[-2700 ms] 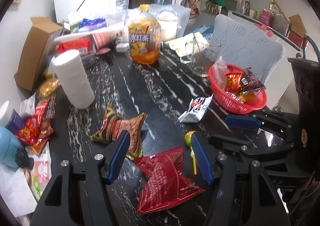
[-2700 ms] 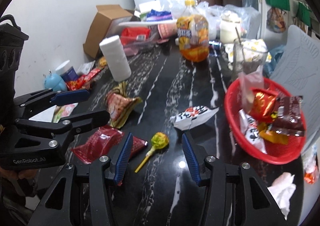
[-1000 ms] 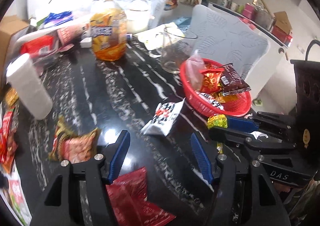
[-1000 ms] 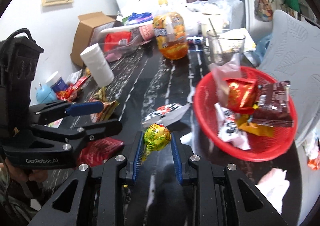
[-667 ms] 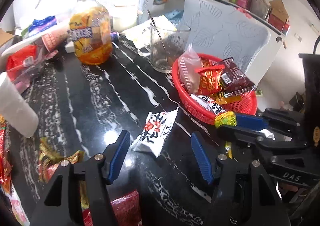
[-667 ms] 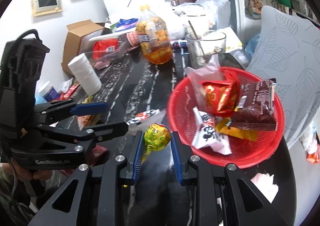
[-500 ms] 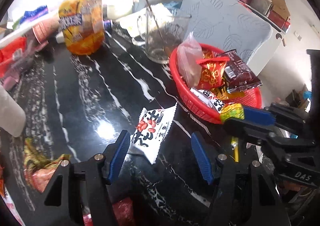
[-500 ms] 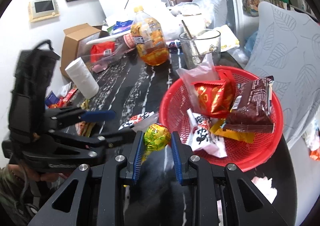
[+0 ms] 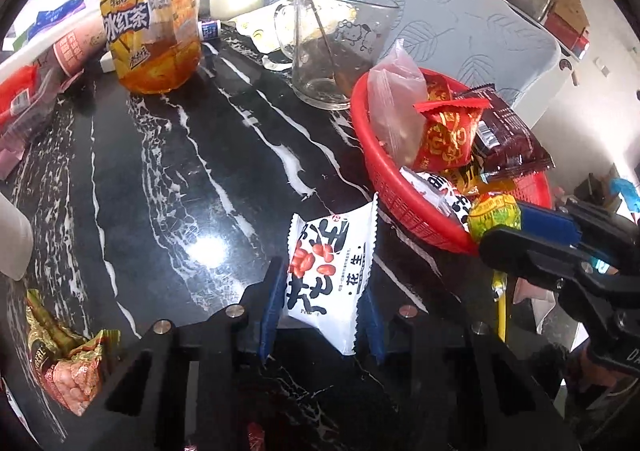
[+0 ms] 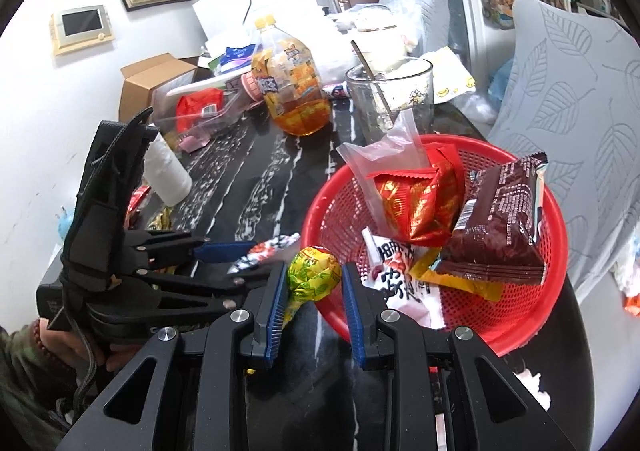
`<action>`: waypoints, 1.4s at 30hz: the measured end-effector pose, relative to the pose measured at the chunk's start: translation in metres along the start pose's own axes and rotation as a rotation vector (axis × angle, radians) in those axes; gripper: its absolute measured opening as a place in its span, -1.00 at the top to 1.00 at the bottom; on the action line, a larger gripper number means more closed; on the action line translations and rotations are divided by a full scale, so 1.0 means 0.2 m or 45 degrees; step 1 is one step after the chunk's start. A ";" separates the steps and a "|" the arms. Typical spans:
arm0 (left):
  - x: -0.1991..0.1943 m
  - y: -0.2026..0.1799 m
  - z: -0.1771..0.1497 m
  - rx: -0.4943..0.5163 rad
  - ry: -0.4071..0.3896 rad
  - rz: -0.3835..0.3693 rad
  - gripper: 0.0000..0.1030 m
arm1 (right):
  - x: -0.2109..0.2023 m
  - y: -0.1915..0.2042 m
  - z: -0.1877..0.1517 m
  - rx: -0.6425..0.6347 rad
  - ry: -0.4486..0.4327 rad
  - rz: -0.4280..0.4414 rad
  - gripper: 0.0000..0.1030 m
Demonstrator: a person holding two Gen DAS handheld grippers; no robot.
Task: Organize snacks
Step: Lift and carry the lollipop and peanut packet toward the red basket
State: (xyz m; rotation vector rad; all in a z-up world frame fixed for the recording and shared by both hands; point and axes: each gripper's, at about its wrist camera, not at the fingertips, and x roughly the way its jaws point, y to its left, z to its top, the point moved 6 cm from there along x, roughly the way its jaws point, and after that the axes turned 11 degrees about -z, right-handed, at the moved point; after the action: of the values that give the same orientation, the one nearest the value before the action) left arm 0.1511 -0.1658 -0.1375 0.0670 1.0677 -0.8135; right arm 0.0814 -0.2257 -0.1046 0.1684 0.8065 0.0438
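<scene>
White peanut snack packet with red and black print [image 9: 328,271] lies flat on the black white-veined marble bench [image 9: 180,171], just short of the red plastic mesh basket [image 9: 400,195]. Left tool [image 9: 322,303] has just been closing; its blue pads now sit against both long edges of the packet, clamped on it. Right tool [image 10: 314,291] is closed on a round lollipop in green-yellow wrapper [image 10: 314,271], held at the basket's near rim, yellow stick hanging below. Basket holds a red foil pouch [image 10: 416,207], a dark brown wrapped bar [image 10: 500,227], a clear plastic bag [image 10: 384,163] and another white packet [image 10: 400,279]. Behind the basket: glass mug with a spoon [image 9: 340,47]; further left, an orange iced-tea bottle [image 9: 152,19]. Crumpled gold-red snack bag [image 9: 64,367] lies at the bench's near-left.
</scene>
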 end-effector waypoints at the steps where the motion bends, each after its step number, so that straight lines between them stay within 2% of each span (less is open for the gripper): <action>1: 0.00 -0.01 0.00 0.006 -0.001 -0.002 0.37 | 0.00 0.00 0.00 -0.001 0.000 -0.002 0.48; 11: -0.12 -0.06 -0.09 0.006 -0.034 -0.004 0.38 | -0.03 0.05 -0.03 -0.012 -0.006 0.000 0.48; 19: -0.23 -0.10 -0.20 -0.002 -0.057 -0.003 0.38 | -0.09 0.13 -0.09 -0.034 -0.002 0.042 0.48; 33: -0.36 -0.18 -0.40 -0.046 -0.084 -0.016 0.38 | -0.09 0.23 -0.27 -0.058 0.080 0.079 0.48; 42: -0.40 -0.27 -0.38 -0.011 -0.123 -0.067 0.38 | -0.16 0.20 -0.31 -0.043 0.069 0.053 0.48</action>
State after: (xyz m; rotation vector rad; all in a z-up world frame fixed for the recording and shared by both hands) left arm 0.0410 -0.1275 -0.0945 -0.0076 0.9846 -0.8511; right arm 0.0158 -0.1805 -0.1165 0.1528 0.8557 0.1018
